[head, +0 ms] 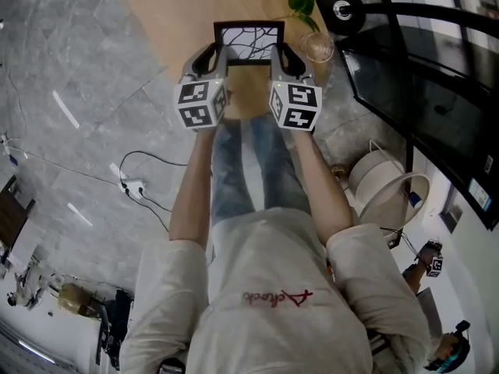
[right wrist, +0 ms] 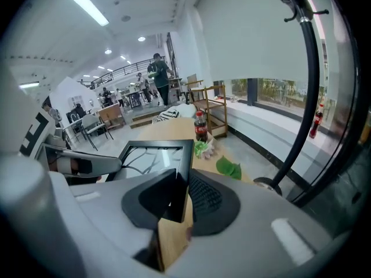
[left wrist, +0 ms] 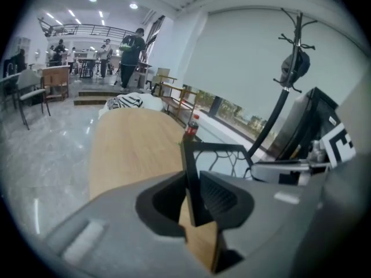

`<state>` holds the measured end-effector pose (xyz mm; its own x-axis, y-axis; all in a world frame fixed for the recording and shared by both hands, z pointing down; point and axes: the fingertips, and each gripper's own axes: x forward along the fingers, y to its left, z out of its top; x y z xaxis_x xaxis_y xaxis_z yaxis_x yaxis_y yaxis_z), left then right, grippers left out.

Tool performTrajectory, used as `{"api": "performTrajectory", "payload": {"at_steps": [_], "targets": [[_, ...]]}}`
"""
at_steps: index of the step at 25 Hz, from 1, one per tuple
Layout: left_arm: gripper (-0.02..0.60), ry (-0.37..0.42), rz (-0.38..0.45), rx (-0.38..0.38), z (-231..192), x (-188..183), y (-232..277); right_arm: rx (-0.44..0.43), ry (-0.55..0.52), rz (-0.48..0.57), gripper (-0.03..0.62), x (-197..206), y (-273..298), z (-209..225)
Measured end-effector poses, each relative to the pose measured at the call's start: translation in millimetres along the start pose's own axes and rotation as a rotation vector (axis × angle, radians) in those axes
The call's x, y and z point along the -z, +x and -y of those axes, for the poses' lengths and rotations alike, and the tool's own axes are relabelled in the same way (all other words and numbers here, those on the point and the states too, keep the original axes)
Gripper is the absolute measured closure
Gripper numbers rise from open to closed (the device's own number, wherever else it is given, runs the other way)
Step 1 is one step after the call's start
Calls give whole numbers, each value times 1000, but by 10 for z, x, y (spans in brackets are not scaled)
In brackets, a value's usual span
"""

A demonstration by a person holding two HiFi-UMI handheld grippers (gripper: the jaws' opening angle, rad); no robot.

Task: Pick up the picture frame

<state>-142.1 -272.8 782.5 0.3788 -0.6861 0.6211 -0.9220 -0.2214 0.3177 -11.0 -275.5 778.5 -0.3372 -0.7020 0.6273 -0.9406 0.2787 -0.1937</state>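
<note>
The black picture frame (head: 249,41) with a branch drawing hangs above the wooden table (head: 179,14), held by both side bars. My left gripper (head: 217,56) is shut on the frame's left bar (left wrist: 192,181). On the opposite bar (right wrist: 181,178) my right gripper (head: 281,56) is shut too. In the left gripper view the frame stands edge-on between the dark pads (left wrist: 217,196), with my right gripper across at the far side. The right gripper view shows the frame's glass (right wrist: 152,157) and my left gripper at the left edge.
A cola bottle (right wrist: 200,126), green leaves (right wrist: 229,168) and a glass (head: 318,47) sit toward the table's right side. A black coat stand (head: 341,8) and dark screens (head: 437,92) stand to the right. Cables lie on the grey floor (head: 78,131). People stand far back in the hall.
</note>
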Motion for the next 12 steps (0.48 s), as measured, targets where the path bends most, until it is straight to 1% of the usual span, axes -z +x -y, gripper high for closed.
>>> {"api": "performTrajectory", "payload": {"at_steps": [7,12], "targets": [[508,42,113,6,201,-823,-483,-3,-58,110,519,-867,-442,-196],[508,74,177,1,362,-1364,-884,-6,-74,180,519,-1399,-798,-345]]}}
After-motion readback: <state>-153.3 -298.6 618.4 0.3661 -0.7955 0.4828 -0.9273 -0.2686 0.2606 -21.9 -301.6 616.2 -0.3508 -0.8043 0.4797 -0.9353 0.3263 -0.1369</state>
